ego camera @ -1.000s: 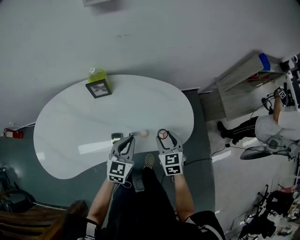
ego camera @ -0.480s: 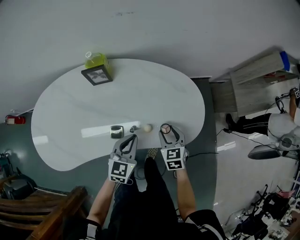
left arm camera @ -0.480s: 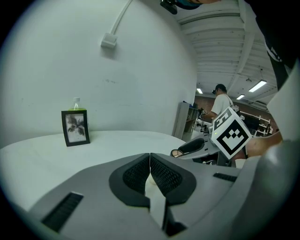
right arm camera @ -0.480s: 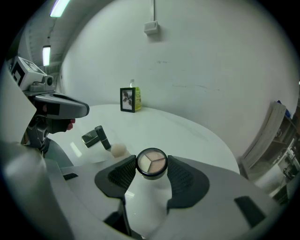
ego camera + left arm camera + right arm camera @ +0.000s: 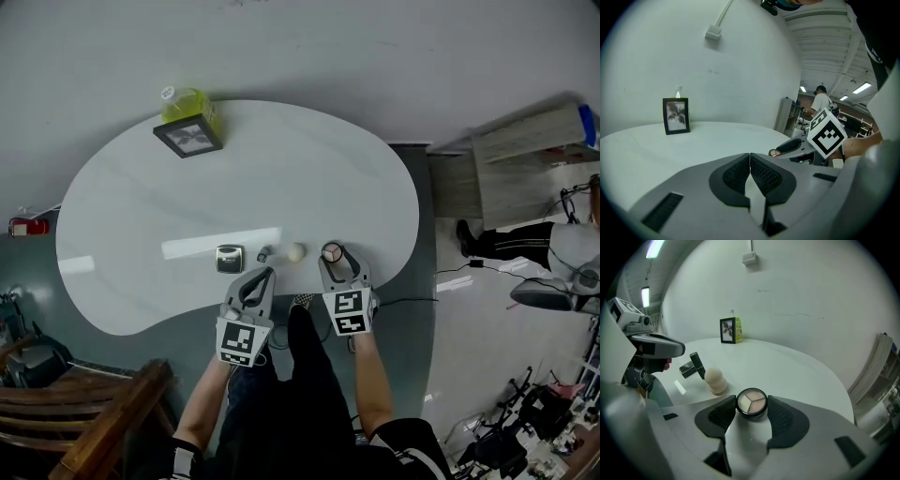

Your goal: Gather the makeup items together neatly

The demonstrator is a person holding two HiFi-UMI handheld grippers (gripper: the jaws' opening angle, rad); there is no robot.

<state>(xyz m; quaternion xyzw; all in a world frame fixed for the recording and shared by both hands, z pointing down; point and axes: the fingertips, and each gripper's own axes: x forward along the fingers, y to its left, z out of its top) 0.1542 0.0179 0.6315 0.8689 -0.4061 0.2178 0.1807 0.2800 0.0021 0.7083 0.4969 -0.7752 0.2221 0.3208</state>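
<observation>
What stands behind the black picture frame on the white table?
A yellow-green bottle with a white cap stands behind the black picture frame. The frame hides its lower part.

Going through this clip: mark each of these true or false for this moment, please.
1. The right gripper is closed on a round compact. True.
2. The left gripper has its jaws spread around the lipstick. False: its jaws are shut together with nothing between them, and the lipstick is on the table.
3. A beige makeup sponge sits on the table beside the lipstick. True.
4. The photo frame lies flat at the near edge of the table. False: it stands upright at the far edge, in front of a green bottle.
</observation>
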